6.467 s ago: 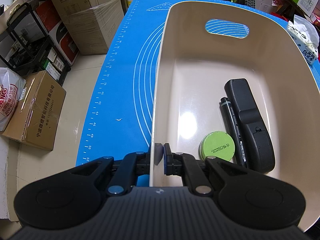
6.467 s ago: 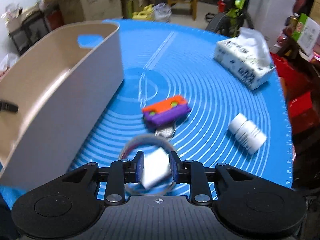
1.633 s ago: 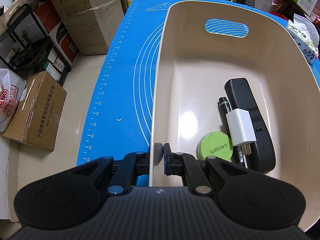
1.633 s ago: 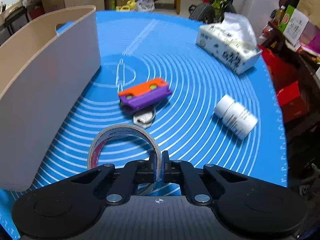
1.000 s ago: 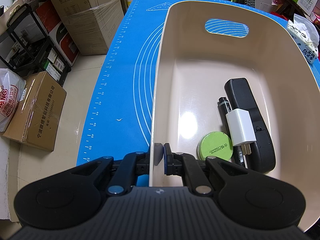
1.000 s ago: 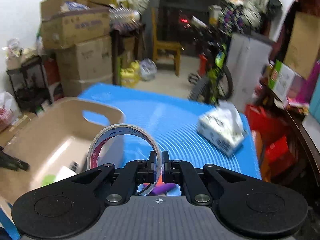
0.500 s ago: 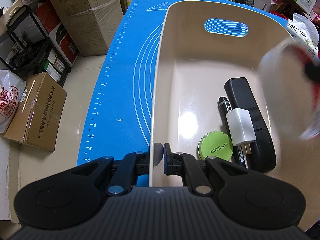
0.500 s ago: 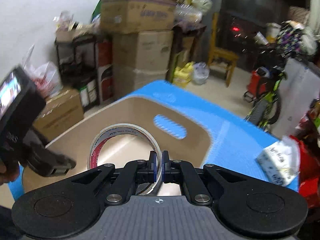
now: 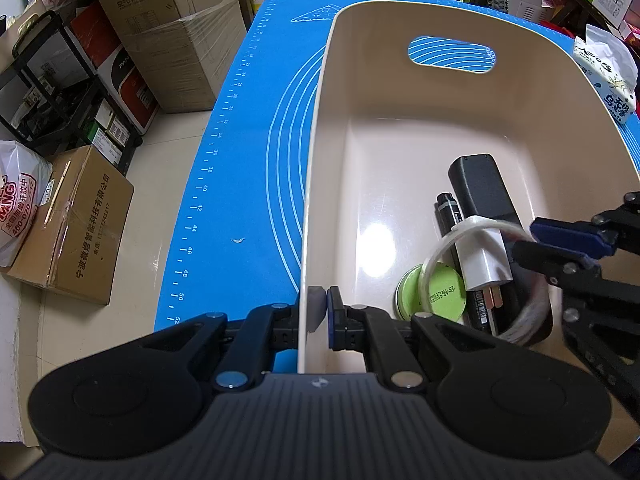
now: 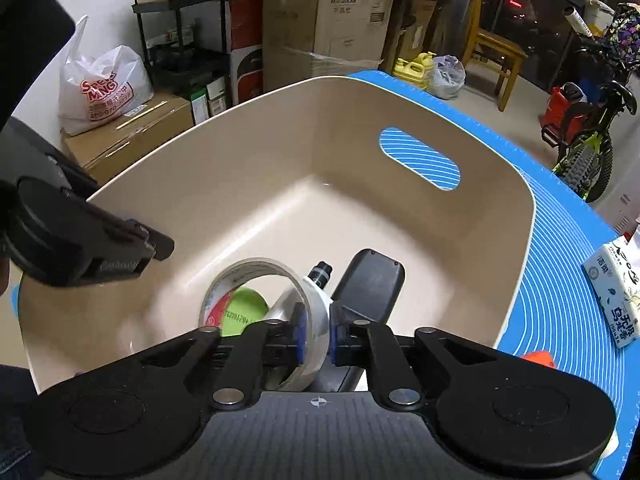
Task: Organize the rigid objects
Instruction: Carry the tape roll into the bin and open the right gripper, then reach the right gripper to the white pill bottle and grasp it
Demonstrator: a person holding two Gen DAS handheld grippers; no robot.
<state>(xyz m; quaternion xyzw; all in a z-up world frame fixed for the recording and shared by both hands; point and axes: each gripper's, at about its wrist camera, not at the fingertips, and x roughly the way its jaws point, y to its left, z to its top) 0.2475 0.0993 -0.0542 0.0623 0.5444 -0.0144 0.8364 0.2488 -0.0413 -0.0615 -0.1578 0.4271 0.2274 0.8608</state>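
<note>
**Tape roll goes into the tub**

The right tongs [image 10: 315,334] sit low in the middle of the right wrist picture. Their jaws are opening, and the wall of the tape roll [image 10: 256,304] is between them, no longer pinched tight. The roll leans over the other things in the tub [image 10: 248,152].

The left tongs [image 9: 322,312] are closed tight on the tub's rim, bottom middle of the left wrist picture.

Under the roll, at the lower right of that picture, lie a green round tin [image 9: 444,294], a white plug [image 9: 486,258], a black pen [image 9: 448,210] and a black remote [image 9: 478,184].

The tub stands on a blue mat [image 9: 248,160]. A tissue pack [image 10: 618,294] lies at the right edge.
</note>
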